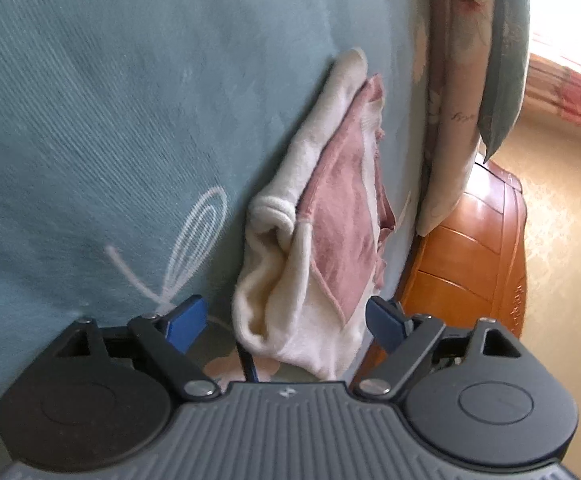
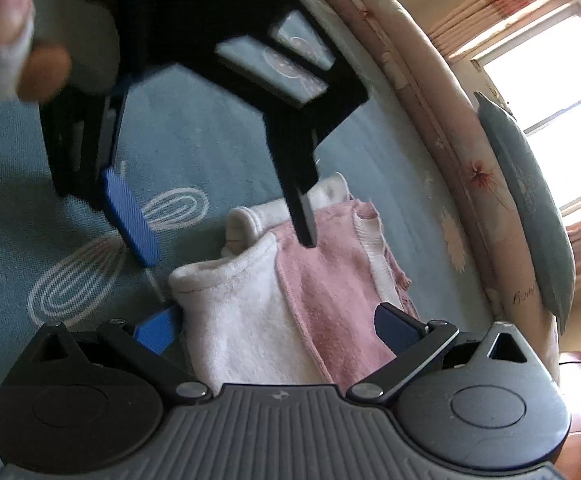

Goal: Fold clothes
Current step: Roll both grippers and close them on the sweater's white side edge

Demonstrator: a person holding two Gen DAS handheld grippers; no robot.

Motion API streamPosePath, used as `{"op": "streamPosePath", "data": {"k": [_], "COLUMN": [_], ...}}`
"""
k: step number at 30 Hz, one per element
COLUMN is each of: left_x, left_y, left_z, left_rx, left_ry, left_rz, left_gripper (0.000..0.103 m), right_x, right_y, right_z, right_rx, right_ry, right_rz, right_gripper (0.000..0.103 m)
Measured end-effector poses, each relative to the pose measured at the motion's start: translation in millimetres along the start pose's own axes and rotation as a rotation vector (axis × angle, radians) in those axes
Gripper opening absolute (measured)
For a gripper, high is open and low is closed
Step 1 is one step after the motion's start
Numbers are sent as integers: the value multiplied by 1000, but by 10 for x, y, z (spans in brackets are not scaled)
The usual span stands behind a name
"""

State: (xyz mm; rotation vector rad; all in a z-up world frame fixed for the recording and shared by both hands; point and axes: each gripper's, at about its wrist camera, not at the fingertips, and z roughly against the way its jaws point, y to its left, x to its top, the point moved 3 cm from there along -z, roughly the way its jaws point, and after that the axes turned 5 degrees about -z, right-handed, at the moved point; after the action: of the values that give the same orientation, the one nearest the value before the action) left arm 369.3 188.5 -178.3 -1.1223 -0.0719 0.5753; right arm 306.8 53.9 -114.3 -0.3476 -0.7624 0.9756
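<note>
Two grippers hang over one small garment, a cream and pink fleece piece lying bunched and partly folded on the teal sheet. In the right wrist view the right gripper has its fingers wide apart, the garment's near end lying between them with neither pad pressing on it. Ahead of those fingers the left gripper comes in from above, a hand on its handle, jaws also spread; its blue pad hangs off the garment's cream edge and its dark finger hovers over the pink panel. The left wrist view agrees: the garment sits between and just beyond the left fingers, nothing clamped.

Judging by this, the step in hand is taking hold of the garment for a further fold or a tidy-up. Next, each gripper would need to drop onto an edge and close on all layers, or the bundle may slip open.
</note>
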Motion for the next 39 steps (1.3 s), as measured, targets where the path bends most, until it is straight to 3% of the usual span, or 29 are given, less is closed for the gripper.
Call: {"op": "streamPosePath", "data": {"k": [13,15,18,20,21,22,23,27,29,35,39], "left_x": [6,3,0,-8,-15,-17,-13,118,259,699,869], "left_y": [-298,-313,-361,-403,-429,-460,-495,-648,-698,-869,-906], "left_z": [-116,-87,-44,4,63,137,209,411,389,-9,-275], "left_rx": [-81,-87,-85,-82,-76,-64,-43,155,218,288,296], "left_ry": [68,72,84,93,93,85,73,5,-2,-5,34], "left_rz": [-75,-78,-89,-102,-117,-138,-166,-356,-405,-478,-512], "left_gripper": [88,88,88,88,88,88,88,87,85,83,83], "right_x": [-42,-3,75,103,103,103,102,90,79,20,27], "right_y": [19,58,51,23,3,-16,-27,-68,-97,-178,-221], "right_z": [-162,-226,-292,-326,-347,-368,-372,-373,-352,-261,-223], "right_rx": [41,36,40,53,67,80,87,107,118,143,146], "right_ry": [25,25,29,46,63,80,83,83,84,94,94], "right_rz": [-55,-61,-77,-102,-120,-137,-145,-173,-199,-263,-296], "right_gripper": [103,98,77,42,36,24,20,16,14,13,13]}}
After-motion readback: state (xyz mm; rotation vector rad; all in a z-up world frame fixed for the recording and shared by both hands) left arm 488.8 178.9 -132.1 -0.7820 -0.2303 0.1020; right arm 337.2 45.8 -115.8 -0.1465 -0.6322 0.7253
